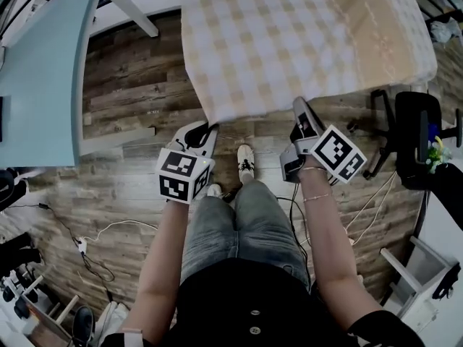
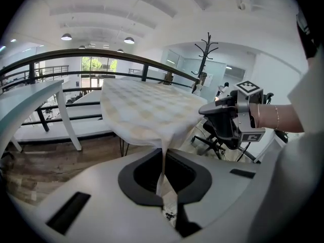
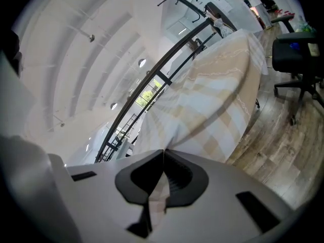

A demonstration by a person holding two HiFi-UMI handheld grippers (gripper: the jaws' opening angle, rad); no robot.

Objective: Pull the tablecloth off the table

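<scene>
- My left tongs [image 1: 209,130] are clamped on the near edge of the beige-and-white checked fabric tablecloth [image 1: 289,35].
- My right tongs [image 1: 298,107] pinch that same edge, further right.
- The tablecloth lies spread over the desk, hiding its top.

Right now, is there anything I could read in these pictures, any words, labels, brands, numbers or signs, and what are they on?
No readable text in any view.
Left cube and right cube: black-and-white square patterns only, no letters or numbers.
Tablecloth: checks, no words.
Dark mark on the tablecloth's pinched edge: too small to read.
</scene>
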